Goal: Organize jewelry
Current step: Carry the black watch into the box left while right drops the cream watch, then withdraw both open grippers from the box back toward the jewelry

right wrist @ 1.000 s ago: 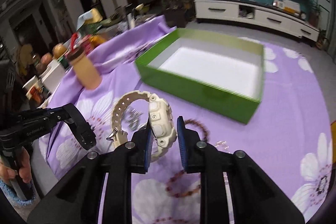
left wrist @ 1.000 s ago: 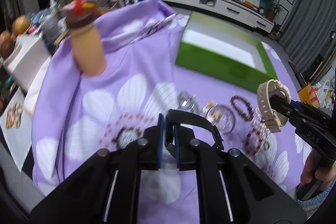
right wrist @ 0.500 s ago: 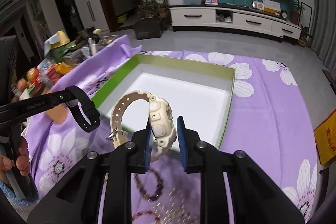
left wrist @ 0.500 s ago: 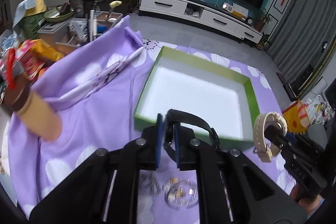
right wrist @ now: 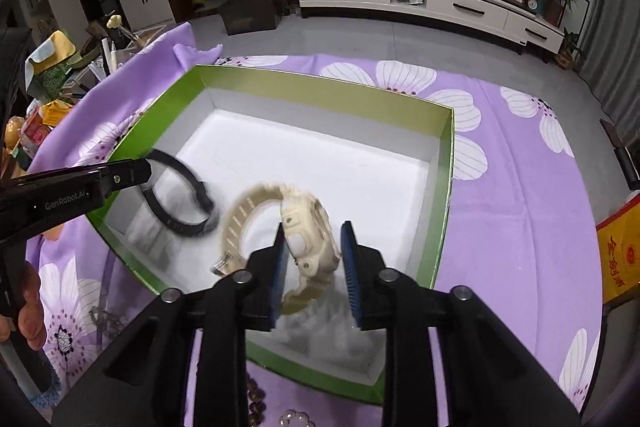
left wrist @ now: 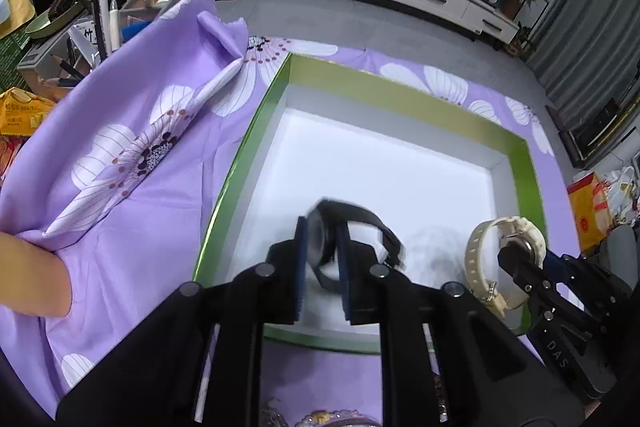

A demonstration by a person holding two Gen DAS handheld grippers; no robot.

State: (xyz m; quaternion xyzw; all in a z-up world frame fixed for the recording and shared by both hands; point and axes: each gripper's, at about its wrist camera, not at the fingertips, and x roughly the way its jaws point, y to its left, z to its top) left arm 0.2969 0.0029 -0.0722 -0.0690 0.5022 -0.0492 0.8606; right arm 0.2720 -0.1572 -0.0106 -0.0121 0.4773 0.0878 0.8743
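- Whereas half a second earlier both grippers carried watches toward the green box (right wrist: 442,187), the right gripper (right wrist: 313,259) had spread its fingers, releasing the cream watch (right wrist: 280,223) inside.
- Left gripper (left wrist: 323,259) fingers still loosely bracketed the black watch (left wrist: 356,227) over the box floor; both drops looked nearly done.
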